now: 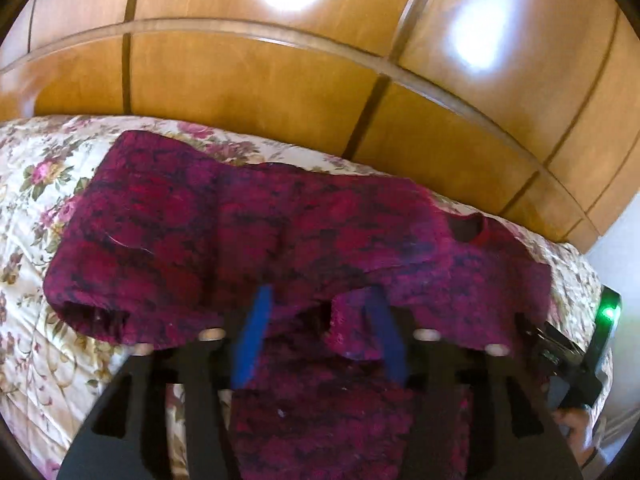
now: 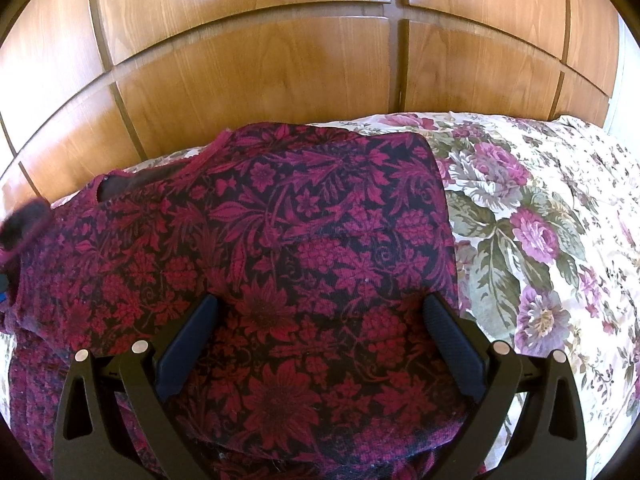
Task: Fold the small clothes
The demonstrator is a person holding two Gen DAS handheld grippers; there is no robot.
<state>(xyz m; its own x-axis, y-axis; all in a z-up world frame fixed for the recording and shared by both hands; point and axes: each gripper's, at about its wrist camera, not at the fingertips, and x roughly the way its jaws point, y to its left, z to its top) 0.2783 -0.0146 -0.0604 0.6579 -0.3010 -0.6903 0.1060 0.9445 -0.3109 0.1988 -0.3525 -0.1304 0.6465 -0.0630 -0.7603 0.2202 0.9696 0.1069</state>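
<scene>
A small magenta-and-black floral knit top (image 1: 248,232) lies spread on a flowered bedspread (image 1: 36,208), its neck opening (image 1: 464,228) to the right. In the blurred left wrist view my left gripper (image 1: 318,292) hovers at the top's near edge with its blue fingers (image 1: 252,332) apart. A cloth flap (image 1: 348,320) sits against the right finger, not pinched. The right wrist view shows the same top (image 2: 304,216) folded to a straight right edge. My right gripper (image 2: 320,300) stands wide open over it, nothing between its pads.
Wooden wardrobe panels (image 2: 256,72) rise just behind the bed's far edge. Bare bedspread (image 2: 540,240) stretches to the right of the top. The other gripper's body with a green light (image 1: 606,314) and a hand (image 1: 576,428) show at the left wrist view's right rim.
</scene>
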